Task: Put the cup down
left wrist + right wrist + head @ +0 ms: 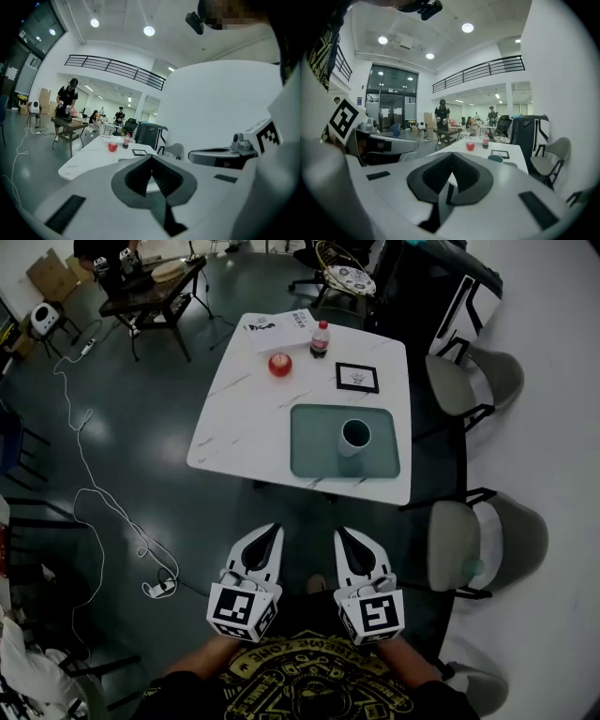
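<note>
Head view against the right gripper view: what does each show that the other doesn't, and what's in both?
Only the head view: the white cable on the floor, and the teal tray under the cup. Only the right gripper view: the ceiling lights, the balcony railing and the glass doors. Both: the white table with the cup, the red round object, the bottle and the black frame, plus the left hand-held gripper and the right hand-held gripper.
</note>
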Demonstrator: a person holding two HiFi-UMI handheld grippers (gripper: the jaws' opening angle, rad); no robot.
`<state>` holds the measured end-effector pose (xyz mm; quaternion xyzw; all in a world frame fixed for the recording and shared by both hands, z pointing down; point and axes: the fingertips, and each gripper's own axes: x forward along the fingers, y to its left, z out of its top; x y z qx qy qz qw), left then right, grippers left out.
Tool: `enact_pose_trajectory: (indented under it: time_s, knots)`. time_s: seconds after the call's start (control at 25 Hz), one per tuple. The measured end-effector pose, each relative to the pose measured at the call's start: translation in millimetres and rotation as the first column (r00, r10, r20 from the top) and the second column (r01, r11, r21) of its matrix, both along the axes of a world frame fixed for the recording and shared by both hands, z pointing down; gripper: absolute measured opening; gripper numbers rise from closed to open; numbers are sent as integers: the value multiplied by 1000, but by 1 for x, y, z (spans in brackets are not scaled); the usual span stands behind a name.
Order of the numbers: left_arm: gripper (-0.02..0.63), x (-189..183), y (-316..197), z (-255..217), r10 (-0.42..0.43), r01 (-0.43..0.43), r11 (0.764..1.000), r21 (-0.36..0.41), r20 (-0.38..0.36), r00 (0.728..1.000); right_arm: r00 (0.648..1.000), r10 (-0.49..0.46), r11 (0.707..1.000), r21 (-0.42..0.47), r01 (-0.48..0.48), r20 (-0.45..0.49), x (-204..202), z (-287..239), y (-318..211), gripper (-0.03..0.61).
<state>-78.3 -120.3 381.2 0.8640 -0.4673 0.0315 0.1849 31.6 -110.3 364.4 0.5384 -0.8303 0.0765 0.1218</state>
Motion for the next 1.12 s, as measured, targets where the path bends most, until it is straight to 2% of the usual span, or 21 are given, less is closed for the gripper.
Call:
enact_pose_trajectory:
  time_s: [0.16,0.24,0.4,0.6,0.76,0.92,1.12]
  knots:
    - [11,32,32,1,-2,2,1000,-13,11,1000,999,-40,998,-54,41,32,18,17,35,6]
    - [11,39,47,-1,-31,32,999,-17,37,999,995,-83,994,-61,87,62,22,19,51,6]
    - [10,39,69,6,-90,92,996,-20,96,991,988,-138,988,-59,141,64,35,23,64,6]
    - [11,24,82,11,-122,125,992,-12,119,985,990,-123,990,-53,127,74,40,34,80,6]
    - [11,21,87,0,-97,96,995,17,105,990,992,-101,993,-57,105,70,29,21,87,6]
    - [10,10,93,2,-72,72,997,6,84,994,990,-105,989,-98,115,95,10,33,100,5]
    - [11,-5,99,4,-41,40,999,8,77,996,994,-99,991,-86,103,54,-7,32,108,3]
